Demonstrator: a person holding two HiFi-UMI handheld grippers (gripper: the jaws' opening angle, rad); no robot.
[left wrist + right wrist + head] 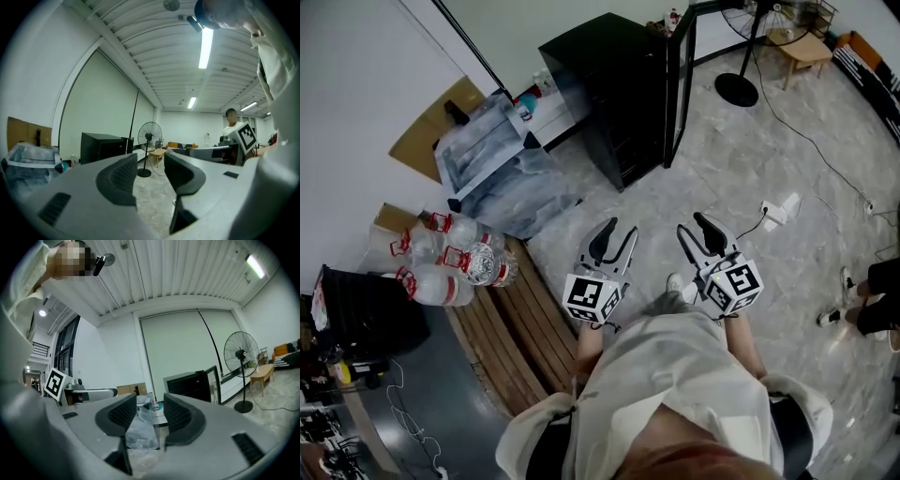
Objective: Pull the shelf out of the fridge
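The person stands on the grey tiled floor [741,150] with both forearms held out in front of the body, side by side and close together. Each hand carries a gripper pointing level, towards the black fridge [614,89]. The left gripper [614,234] has its jaws apart with a clear gap, and only floor and the far room show between them. The right gripper [694,230] also has its jaws parted and grips nothing; the clear plastic wrapping [140,427] seen through the gap lies well beyond them. The fridge stands well ahead of both grippers, with its door [680,84] swung open to the right. Its inside faces away from the head camera, so the shelf cannot be made out. To the left of the fridge lies a bundle wrapped in plastic [487,155], and nearer the person some water bottles [441,262] lie beside a wooden bench [520,328]. A standing fan [741,56] and a small wooden table [802,47] stand beyond the fridge.
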